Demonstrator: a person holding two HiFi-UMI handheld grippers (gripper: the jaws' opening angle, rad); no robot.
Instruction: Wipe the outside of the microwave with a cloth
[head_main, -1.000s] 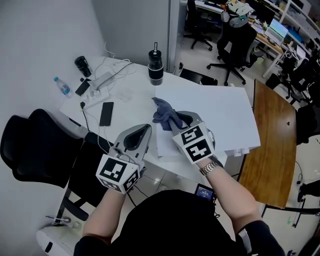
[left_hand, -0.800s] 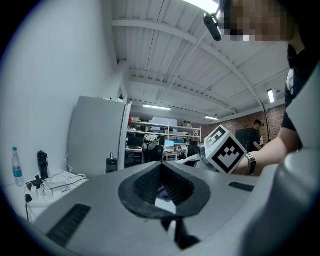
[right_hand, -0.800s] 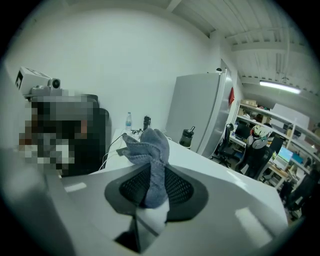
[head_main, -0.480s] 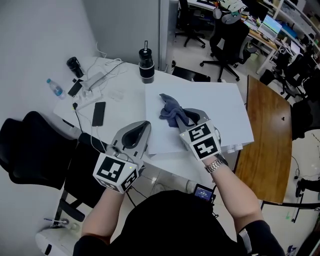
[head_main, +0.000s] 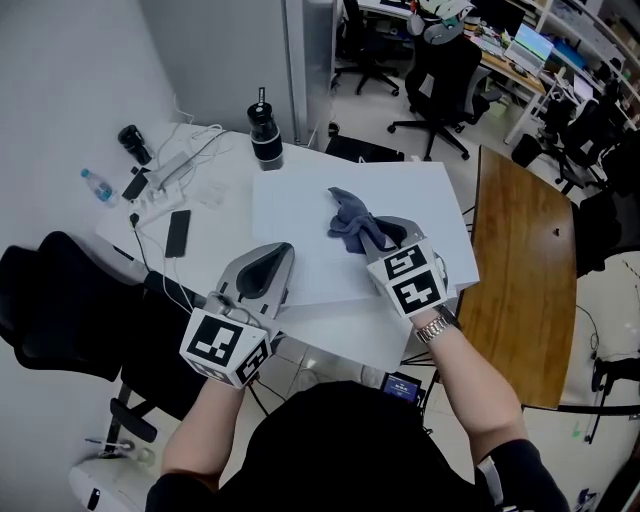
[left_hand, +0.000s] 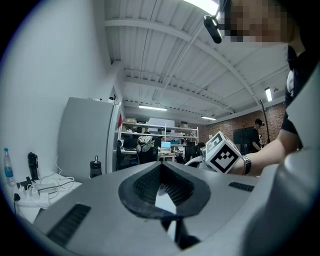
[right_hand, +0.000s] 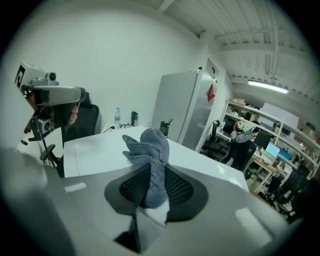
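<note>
The microwave shows as a white box; its flat top (head_main: 300, 215) (right_hand: 100, 145) lies below me on the white table. A blue-grey cloth (head_main: 350, 222) (right_hand: 150, 150) sticks up bunched from my right gripper (head_main: 385, 238) (right_hand: 152, 172), which is shut on it. The cloth hangs over the middle of the white top; whether it touches, I cannot tell. My left gripper (head_main: 275, 258) (left_hand: 161, 167) is shut with nothing in it. It hovers level at the top's front left edge.
A black flask (head_main: 265, 140) stands behind the white box. A phone (head_main: 178, 232), a power strip with cables (head_main: 165, 170) and a water bottle (head_main: 98, 186) lie at the table's left. A black chair (head_main: 60, 300) is at the left, a wooden table (head_main: 520, 260) at the right.
My right gripper has carried the cloth from the white top's left edge toward its middle. The left gripper has shifted along with it, still shut and empty.
</note>
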